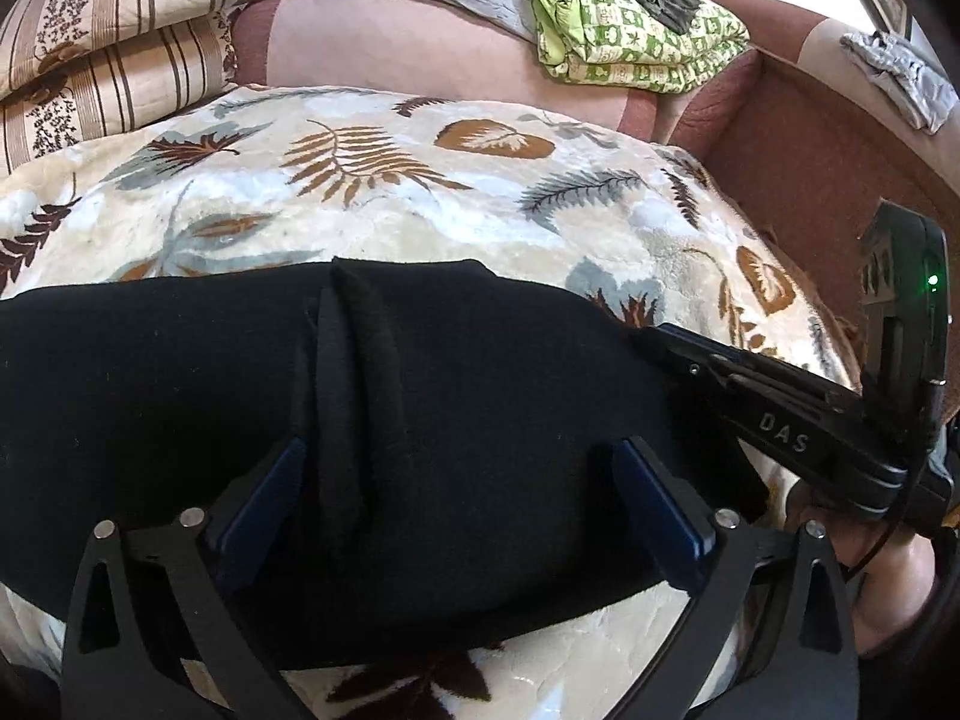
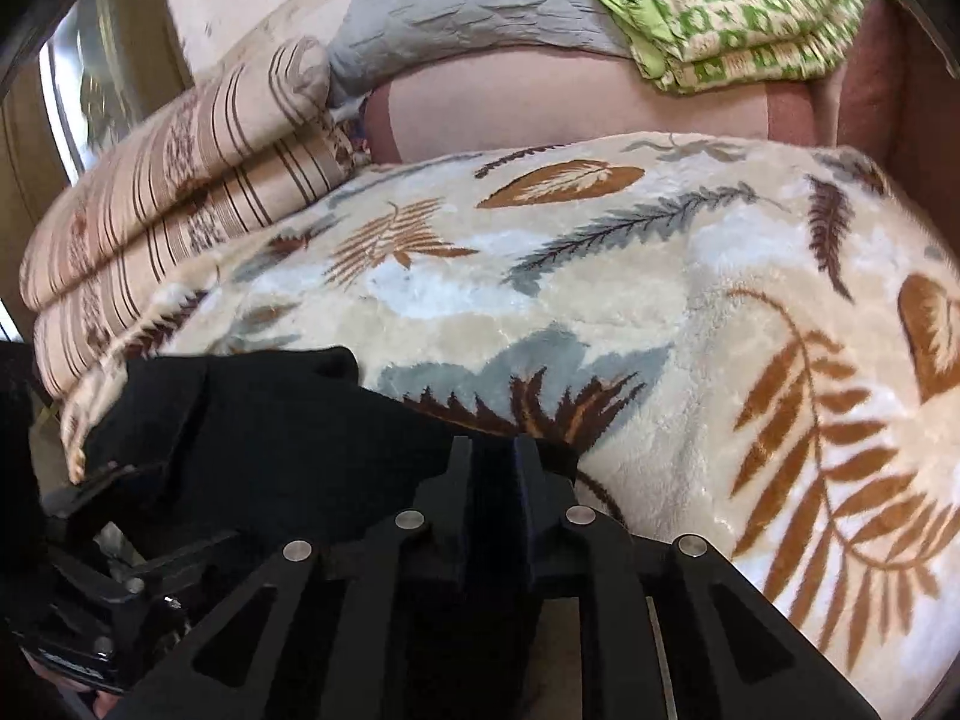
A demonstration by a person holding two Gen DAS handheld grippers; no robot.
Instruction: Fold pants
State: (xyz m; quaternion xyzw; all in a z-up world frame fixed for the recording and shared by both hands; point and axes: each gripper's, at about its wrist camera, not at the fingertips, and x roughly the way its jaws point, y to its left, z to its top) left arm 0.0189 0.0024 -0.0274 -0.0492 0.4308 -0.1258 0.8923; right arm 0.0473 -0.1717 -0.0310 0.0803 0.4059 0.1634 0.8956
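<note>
Black pants (image 1: 420, 408) folded into a soft, matte band across a plush leaf-print blanket (image 1: 372, 204).

Left gripper (image 1: 459, 501) spread wide above the cloth, blue fingers (image 1: 657, 516) clear; right gripper (image 2: 495, 468) nearly closed at the pants' right edge, grip uncertain.

Pink sofa (image 1: 420, 42) under leaf-patterned blanket (image 1: 360, 180), daylit.

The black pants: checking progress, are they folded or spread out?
Folded. The black pants lie as a compact band on the leaf-print blanket, with a layered edge showing.
</note>
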